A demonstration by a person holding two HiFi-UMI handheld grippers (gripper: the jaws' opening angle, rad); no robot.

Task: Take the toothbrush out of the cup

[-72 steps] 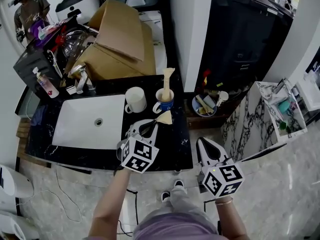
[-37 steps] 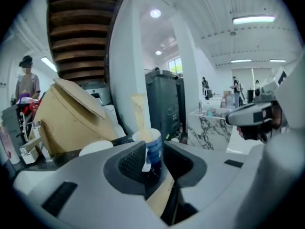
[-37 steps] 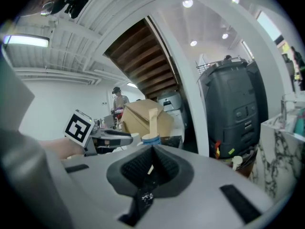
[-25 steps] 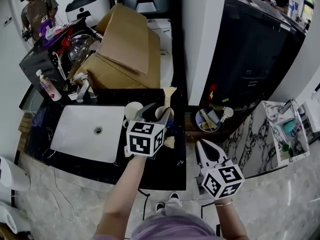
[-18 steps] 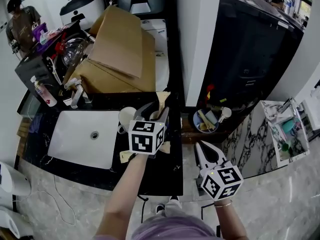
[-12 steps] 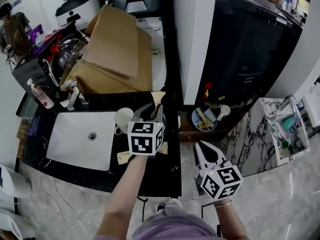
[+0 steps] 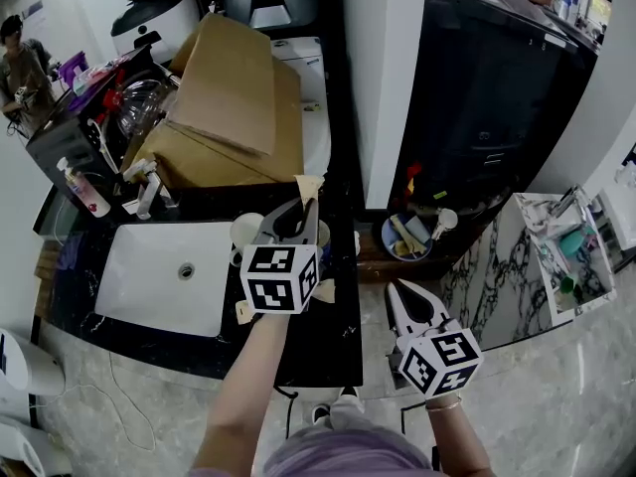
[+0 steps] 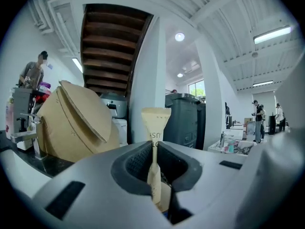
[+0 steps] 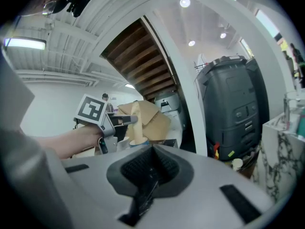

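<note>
At your far left a white sink [image 7: 129, 266] is set into the black counter [image 7: 333, 336], with a white mug [image 7: 244, 231] standing just beside its right edge. Next comes your left gripper [image 7: 301, 210], reaching level over the counter. Its jaws are closing on the toothbrush [image 8: 155, 123], and the pads already press the narrow neck of its tan paper sleeve. The toothbrush stands upright between them, its wide end on top. The blue cup [image 9: 137, 142] sits directly under that grip, on the counter to the right of the mug. From your head view the gripper covers most of it, so you likely cannot tell whether the lower end of the toothbrush is inside the cup or clear of its rim. Further right, your right gripper [image 7: 401, 291] hangs past the counter's edge, well apart from the cup, jaws together with nothing between them.
</note>
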